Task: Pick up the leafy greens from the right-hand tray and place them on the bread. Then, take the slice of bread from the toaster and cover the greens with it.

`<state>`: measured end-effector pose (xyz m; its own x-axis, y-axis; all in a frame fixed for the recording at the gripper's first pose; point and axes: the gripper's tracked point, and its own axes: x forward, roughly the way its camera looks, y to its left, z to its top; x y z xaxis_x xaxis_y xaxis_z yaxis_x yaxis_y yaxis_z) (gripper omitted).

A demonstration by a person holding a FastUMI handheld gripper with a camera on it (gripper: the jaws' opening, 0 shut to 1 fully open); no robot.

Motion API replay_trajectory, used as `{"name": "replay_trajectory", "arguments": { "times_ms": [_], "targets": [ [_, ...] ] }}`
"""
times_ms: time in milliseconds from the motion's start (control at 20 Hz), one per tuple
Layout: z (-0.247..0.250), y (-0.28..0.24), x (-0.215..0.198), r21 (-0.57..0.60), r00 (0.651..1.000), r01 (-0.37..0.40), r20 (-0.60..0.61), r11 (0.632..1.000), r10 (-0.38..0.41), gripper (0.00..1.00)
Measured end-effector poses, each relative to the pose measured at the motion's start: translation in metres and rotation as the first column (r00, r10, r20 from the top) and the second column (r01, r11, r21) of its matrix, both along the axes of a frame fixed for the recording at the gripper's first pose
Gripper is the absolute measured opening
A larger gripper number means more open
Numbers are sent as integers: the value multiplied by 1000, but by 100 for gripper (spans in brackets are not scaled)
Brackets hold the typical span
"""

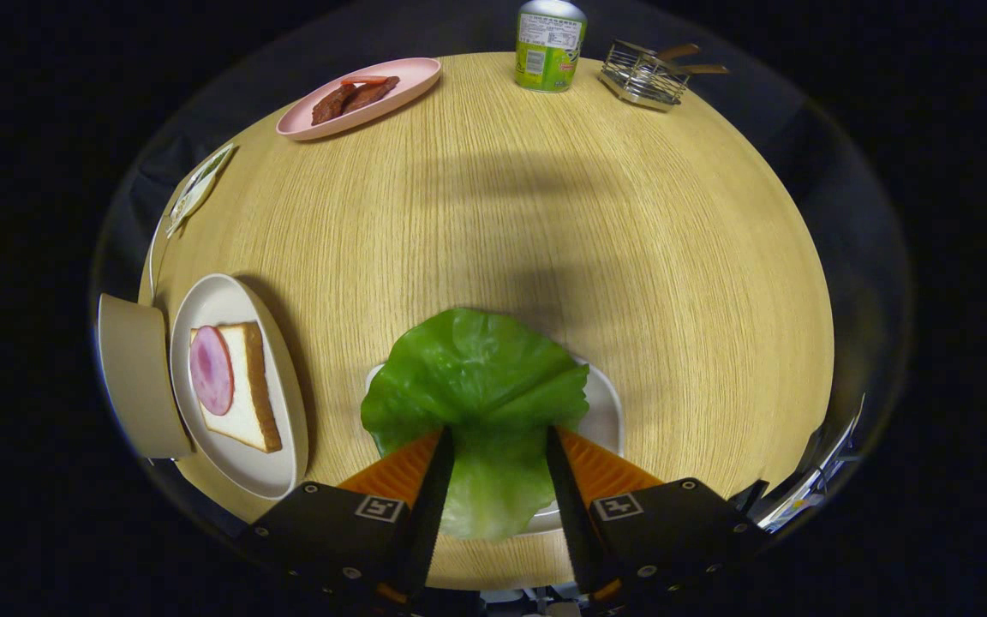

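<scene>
Leafy greens (476,386): one broad leaf spread over the white tray (607,411), its stem end reaching back between the two fingers of the gripper (498,446). Jaws set part open, one on each side of that stem end; whether either pad actually presses the leaf cannot be told. Probably poised there to nip the narrow end, so the wide part can hang free and be laid flat later.

Off to the left of the fingers, well apart from the greens: bread (245,394) on a white plate (228,296), a round slice of ham (212,370) already on top. Beside that plate, a beige toaster-like block (138,377), most likely home of the second slice, though no slice can be made out.

Far across the surface (502,223): a pink plate (365,90) with strips of meat, a green can (550,44), a small wire rack (643,75). Near the left rim, a small packet (198,188). Nothing standing between greens and bread; the plate's raised rim the only thing to clear.
</scene>
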<state>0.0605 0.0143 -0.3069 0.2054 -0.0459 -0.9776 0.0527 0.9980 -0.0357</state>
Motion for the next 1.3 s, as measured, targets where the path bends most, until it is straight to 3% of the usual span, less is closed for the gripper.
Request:
{"name": "replay_trajectory", "arguments": {
  "times_ms": [150, 200, 250, 300, 550, 700, 1000, 1300],
  "targets": [
    [0, 0, 0, 7, 1000, -4, 6, 1000, 3, 44],
    [1, 0, 0, 10, 1000, 0, 9, 1000, 0, 29],
    [1, 0, 0, 11, 1000, 15, 9, 1000, -15, 21],
    [1, 0, 0, 16, 1000, 22, 5, 1000, -22, 4],
    [21, 1, 0, 52, 998, 66, 20, 996, -67, 1],
    [41, 6, 2, 51, 997, 53, 48, 997, -55, 1],
    [87, 51, 7, 77, 994, -26, 106, 997, 18, 1],
    [125, 126, 14, 103, 978, -155, 159, 982, 138, 1]
  ]
}}
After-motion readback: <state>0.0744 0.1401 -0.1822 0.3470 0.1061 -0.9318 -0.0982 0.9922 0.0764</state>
